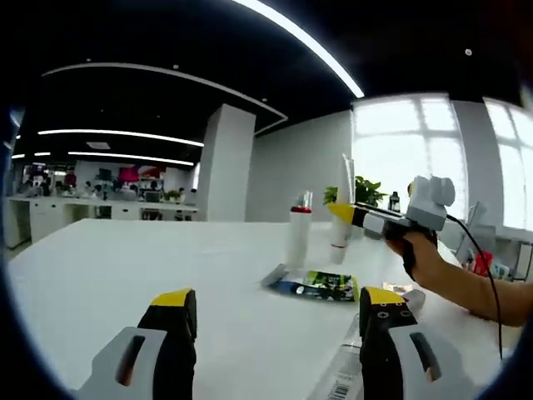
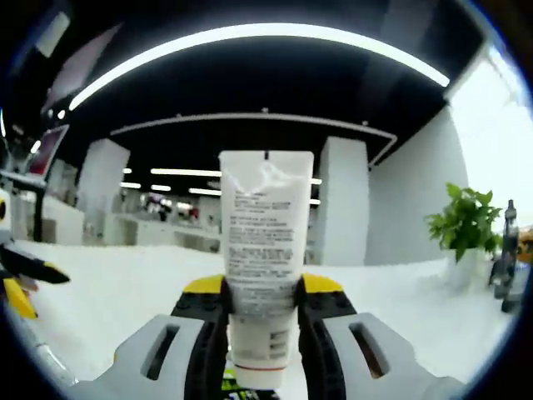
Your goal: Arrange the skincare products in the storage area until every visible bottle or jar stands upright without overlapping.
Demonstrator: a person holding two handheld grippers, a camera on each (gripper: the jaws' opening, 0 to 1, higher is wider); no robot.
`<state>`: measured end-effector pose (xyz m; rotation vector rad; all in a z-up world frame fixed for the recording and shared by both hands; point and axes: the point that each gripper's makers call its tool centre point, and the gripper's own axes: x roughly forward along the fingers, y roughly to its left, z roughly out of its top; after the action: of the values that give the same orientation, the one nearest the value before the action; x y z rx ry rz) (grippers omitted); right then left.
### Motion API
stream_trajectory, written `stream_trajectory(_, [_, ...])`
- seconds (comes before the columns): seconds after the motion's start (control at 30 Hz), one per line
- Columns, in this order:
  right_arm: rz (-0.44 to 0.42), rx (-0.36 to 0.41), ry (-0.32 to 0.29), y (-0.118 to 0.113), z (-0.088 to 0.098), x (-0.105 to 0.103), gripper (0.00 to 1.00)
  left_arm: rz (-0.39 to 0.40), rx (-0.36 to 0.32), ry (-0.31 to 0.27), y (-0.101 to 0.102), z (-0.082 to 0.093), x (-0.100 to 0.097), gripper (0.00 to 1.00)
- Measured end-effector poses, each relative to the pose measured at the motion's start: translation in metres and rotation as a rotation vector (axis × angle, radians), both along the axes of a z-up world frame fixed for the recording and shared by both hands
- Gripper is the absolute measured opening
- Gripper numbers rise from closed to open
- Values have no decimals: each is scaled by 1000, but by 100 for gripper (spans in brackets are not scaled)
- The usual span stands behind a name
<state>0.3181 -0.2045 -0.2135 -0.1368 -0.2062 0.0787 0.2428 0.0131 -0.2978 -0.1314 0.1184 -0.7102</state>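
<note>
A white tube [image 2: 265, 250] with small print stands crimp end up between my right gripper's [image 2: 265, 293] yellow-tipped jaws, which are shut on it just above the white table [image 2: 125, 292]. In the left gripper view the right gripper [image 1: 350, 214] comes in from the right, held by a hand [image 1: 425, 258], with the tube [image 1: 343, 200] upright in it. A white bottle with a red band [image 1: 298, 237] stands upright just left of the tube. A green and blue sachet [image 1: 321, 286] lies flat in front of them. My left gripper [image 1: 279, 308] hovers open over the near table, holding nothing.
A clear packet with a barcode [image 1: 340, 382] lies by my left gripper's right jaw. A potted plant [image 2: 462, 221] and a dark bottle [image 2: 508, 237] stand at the table's far right. Red items [image 1: 481, 262] sit behind the person's forearm. White columns and office desks lie beyond.
</note>
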Motion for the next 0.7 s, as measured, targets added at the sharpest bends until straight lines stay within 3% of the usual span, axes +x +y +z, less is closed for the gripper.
stream_trajectory(0.17, [-35,6,7,-13,-2,5,29,9,-9,3,0,1,1,99])
stream_trajectory(0.27, [-67,-16,30,-20,-11,8,29,30,10,-5,3,0,4,100])
stream_trajectory(0.7, [-102,44,83,-38,-32,26,29,31,22,-6,5,1,9,100])
